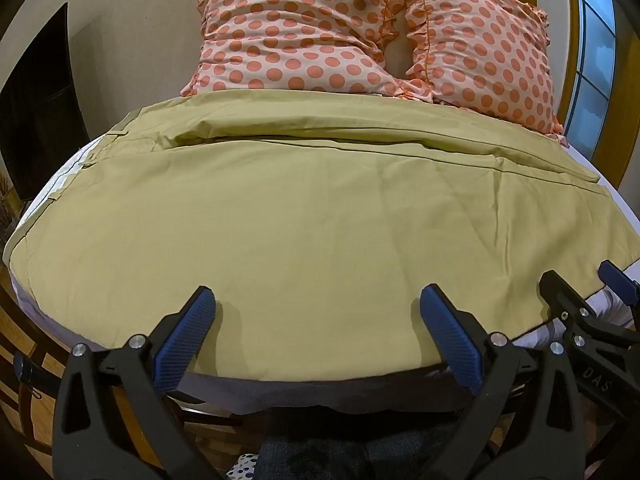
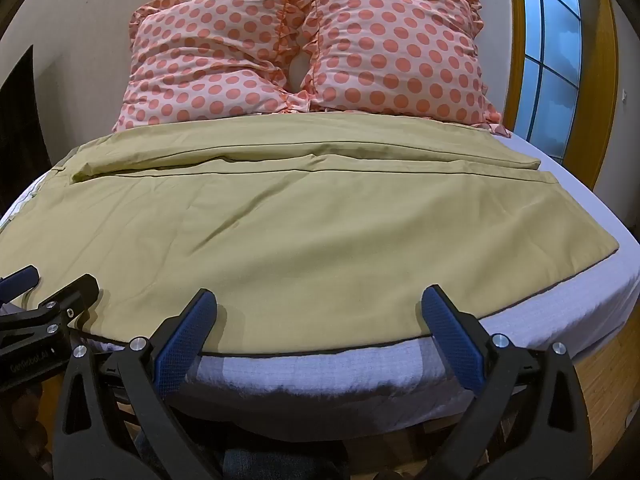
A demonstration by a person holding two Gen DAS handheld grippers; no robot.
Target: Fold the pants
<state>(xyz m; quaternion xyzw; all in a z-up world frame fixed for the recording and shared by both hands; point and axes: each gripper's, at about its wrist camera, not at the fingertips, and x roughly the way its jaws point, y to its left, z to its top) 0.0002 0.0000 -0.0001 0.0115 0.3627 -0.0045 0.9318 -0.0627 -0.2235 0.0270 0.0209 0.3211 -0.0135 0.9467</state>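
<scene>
Olive-green pants (image 1: 304, 216) lie spread flat across the bed, waistband with belt loops at the left, leg hems at the right; they also show in the right wrist view (image 2: 304, 232). The far leg lies folded along the back. My left gripper (image 1: 318, 300) is open and empty, fingers just above the pants' near edge. My right gripper (image 2: 319, 302) is open and empty over the near edge further right. The right gripper also shows in the left wrist view (image 1: 576, 284), and the left gripper in the right wrist view (image 2: 56, 284).
Two pink polka-dot pillows (image 2: 304, 52) lean against the wall at the head of the bed. The white mattress (image 2: 320, 376) shows below the pants' edge. A window (image 2: 552, 52) with a wooden frame is at the right. Wooden floor lies beside the bed.
</scene>
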